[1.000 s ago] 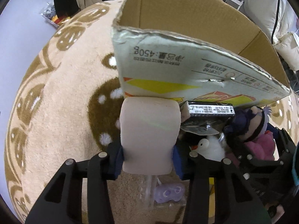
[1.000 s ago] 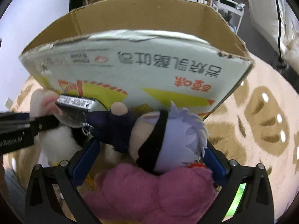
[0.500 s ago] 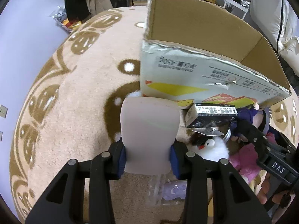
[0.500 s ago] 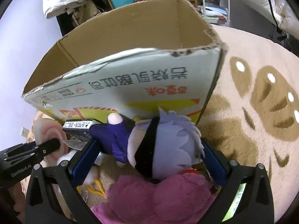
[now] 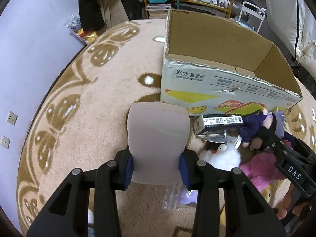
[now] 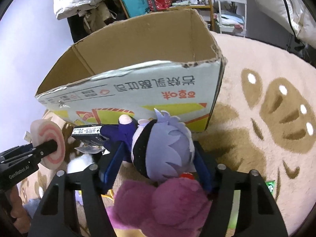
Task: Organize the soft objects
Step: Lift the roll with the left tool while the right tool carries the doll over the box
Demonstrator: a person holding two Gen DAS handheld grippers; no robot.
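My left gripper [image 5: 156, 164] is shut on a pale pink roll-shaped cushion [image 5: 157, 144]; its swirl end shows in the right wrist view [image 6: 48, 143]. My right gripper [image 6: 158, 167] is shut on a plush doll with lilac hair and a black blindfold [image 6: 164, 148], held above a pink plush [image 6: 162, 207]. The doll also shows in the left wrist view [image 5: 256, 130]. An open cardboard box [image 5: 223, 83] stands on the rug just beyond both grippers, seen also in the right wrist view [image 6: 138, 69].
A black carton [image 5: 221, 123] lies against the box front, with a white duck plush [image 5: 223, 154] below it. A clear plastic packet [image 5: 171, 197] lies on the beige patterned rug [image 5: 98, 108]. Shelves and hanging clothes [image 5: 102, 4] stand behind.
Both grippers have risen and drawn back from the box with their toys still held, so the box's open top and inside now show.
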